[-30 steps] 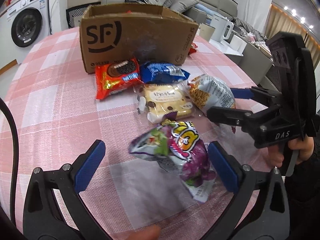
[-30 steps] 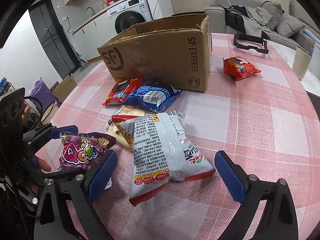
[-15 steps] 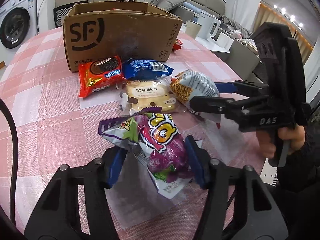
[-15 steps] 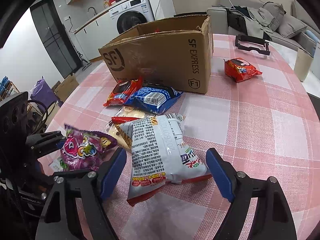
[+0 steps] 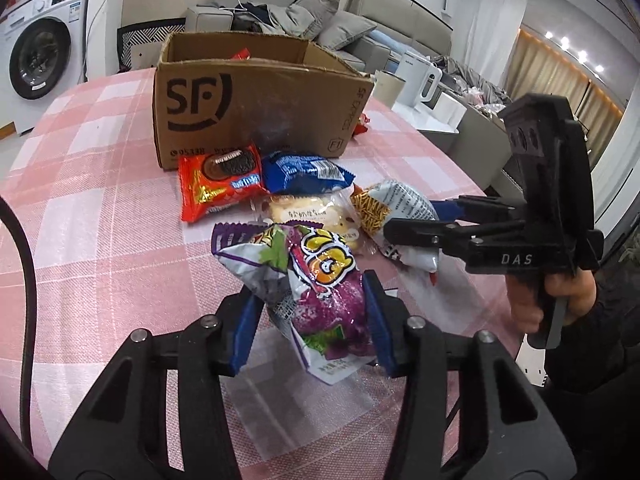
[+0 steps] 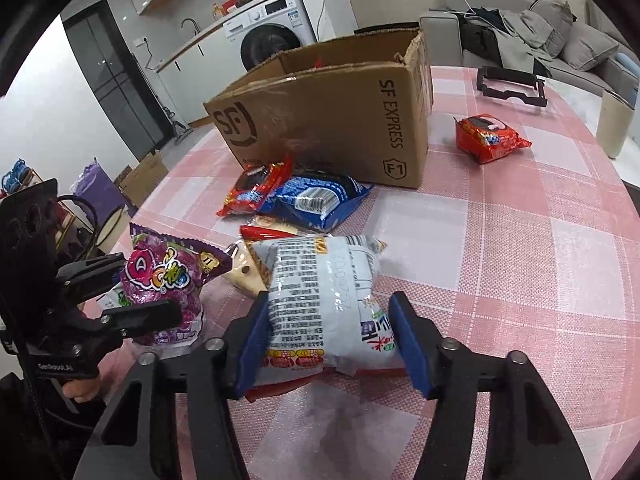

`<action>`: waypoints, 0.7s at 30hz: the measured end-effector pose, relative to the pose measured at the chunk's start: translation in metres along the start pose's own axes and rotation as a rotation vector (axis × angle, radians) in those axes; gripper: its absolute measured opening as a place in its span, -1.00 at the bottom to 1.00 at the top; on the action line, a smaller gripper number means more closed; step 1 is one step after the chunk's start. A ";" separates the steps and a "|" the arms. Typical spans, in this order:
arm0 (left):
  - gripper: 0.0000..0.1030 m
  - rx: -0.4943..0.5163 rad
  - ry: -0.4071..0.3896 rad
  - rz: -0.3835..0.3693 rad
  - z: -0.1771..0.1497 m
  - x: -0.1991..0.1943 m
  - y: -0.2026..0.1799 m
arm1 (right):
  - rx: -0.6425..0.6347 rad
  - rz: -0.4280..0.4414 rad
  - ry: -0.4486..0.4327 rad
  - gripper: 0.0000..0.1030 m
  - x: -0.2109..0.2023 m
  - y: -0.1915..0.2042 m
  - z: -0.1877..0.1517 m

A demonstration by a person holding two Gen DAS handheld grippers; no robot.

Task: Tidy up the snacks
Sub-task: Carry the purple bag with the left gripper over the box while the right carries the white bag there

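The left gripper [image 5: 312, 320] is closing its jaws on a purple candy bag [image 5: 316, 280], squeezing it just above the desk [image 5: 100, 240]. The right gripper [image 6: 328, 336] is closing on a white snack bag [image 6: 320, 300] lying on the desk, its pads pressing both sides. A cardboard box [image 6: 332, 120] is standing open behind the other snacks.
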State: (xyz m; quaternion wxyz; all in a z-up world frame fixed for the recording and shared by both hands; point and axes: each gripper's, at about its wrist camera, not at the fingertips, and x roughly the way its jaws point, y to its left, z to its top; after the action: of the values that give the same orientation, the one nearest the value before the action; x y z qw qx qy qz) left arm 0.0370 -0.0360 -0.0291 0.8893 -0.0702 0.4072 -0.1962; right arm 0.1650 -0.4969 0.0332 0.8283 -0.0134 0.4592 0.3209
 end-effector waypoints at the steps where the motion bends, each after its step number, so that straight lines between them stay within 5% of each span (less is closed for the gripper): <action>1: -0.12 0.000 -0.007 0.005 0.000 -0.001 0.000 | 0.003 0.005 -0.008 0.06 -0.002 0.000 0.000; 17: -0.12 -0.005 -0.084 0.042 0.011 -0.017 0.005 | 0.000 0.044 -0.099 0.02 -0.026 0.003 0.004; 21: -0.12 -0.002 -0.108 0.050 0.017 -0.023 0.005 | 0.000 0.051 -0.145 -0.32 -0.038 0.003 0.012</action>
State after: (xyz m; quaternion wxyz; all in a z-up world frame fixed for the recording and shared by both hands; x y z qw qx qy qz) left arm 0.0383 -0.0224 -0.0032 0.9144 -0.0712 0.3605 -0.1695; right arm 0.1583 -0.5101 0.0704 0.8509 0.0218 0.3983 0.3419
